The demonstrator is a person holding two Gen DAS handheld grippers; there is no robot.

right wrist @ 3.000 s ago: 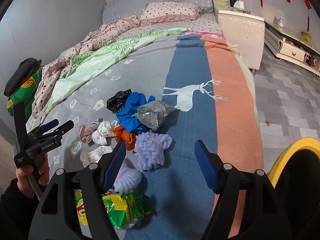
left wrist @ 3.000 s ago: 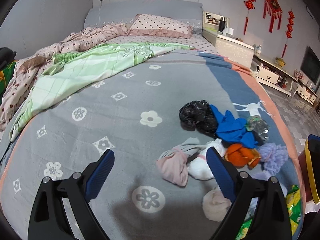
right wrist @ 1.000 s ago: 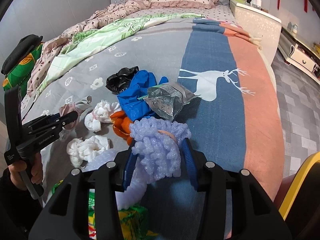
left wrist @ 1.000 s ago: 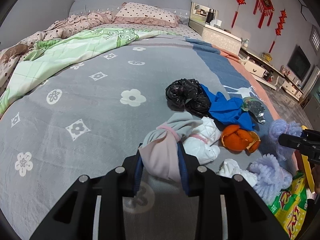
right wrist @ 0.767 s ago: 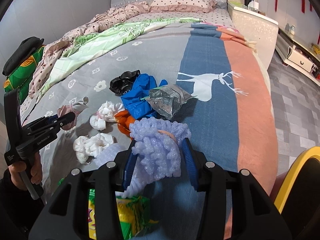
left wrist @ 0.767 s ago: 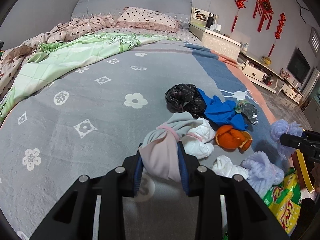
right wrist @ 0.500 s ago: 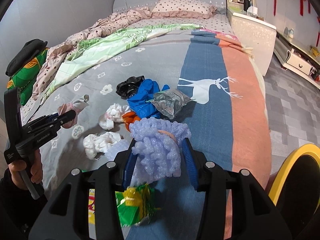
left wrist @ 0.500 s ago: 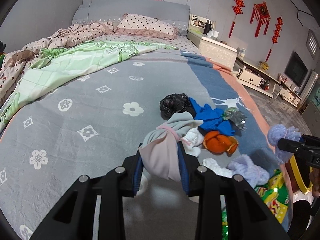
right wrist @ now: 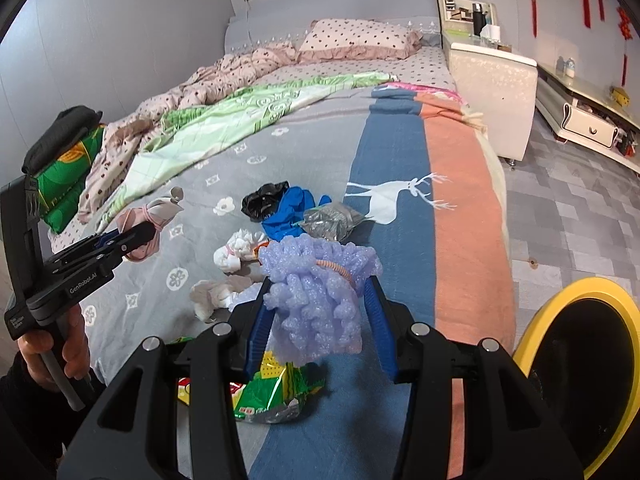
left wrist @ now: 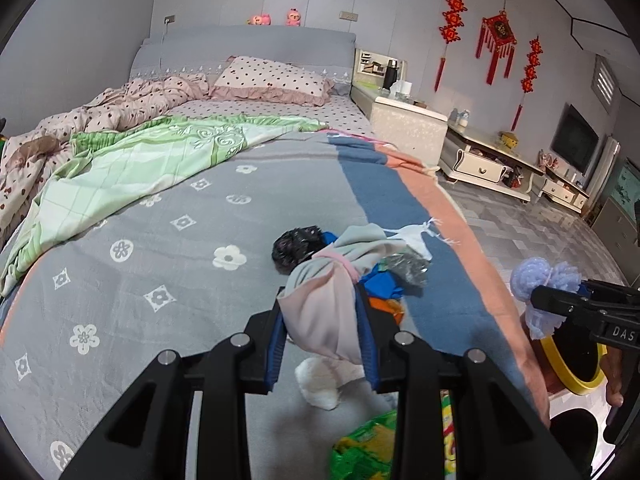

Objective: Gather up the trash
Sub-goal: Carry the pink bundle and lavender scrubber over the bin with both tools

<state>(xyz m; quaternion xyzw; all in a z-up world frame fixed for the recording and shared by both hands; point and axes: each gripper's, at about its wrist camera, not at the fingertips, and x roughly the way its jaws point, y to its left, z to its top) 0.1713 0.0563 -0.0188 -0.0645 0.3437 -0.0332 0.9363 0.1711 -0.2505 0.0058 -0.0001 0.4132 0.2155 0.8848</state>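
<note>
My left gripper (left wrist: 320,300) is shut on a pink-grey cloth bundle (left wrist: 324,320) and holds it above the grey bedspread (left wrist: 160,248). My right gripper (right wrist: 318,288) is shut on a lilac foam-net bundle (right wrist: 316,308), lifted off the bed near a yellow-rimmed bin (right wrist: 560,300). Below lie a black bag (right wrist: 264,196), a blue glove (right wrist: 288,212), a silver wrapper (right wrist: 332,220), white wads (right wrist: 236,252), orange peel (left wrist: 384,306) and a green snack packet (right wrist: 272,388). The right wrist view shows the left gripper (right wrist: 132,236) at the left.
A green quilt (left wrist: 140,160) and dotted bedding cover the far left of the bed. A white nightstand (right wrist: 492,76) and a low cabinet (left wrist: 488,164) stand to the right across tiled floor (right wrist: 560,208). A person's hand (right wrist: 52,352) grips the left handle.
Both grippers, open over the pile three seconds ago, closed on their bundles. Over the last second they rose and drew back, so the trash pile sits lower and farther away.
</note>
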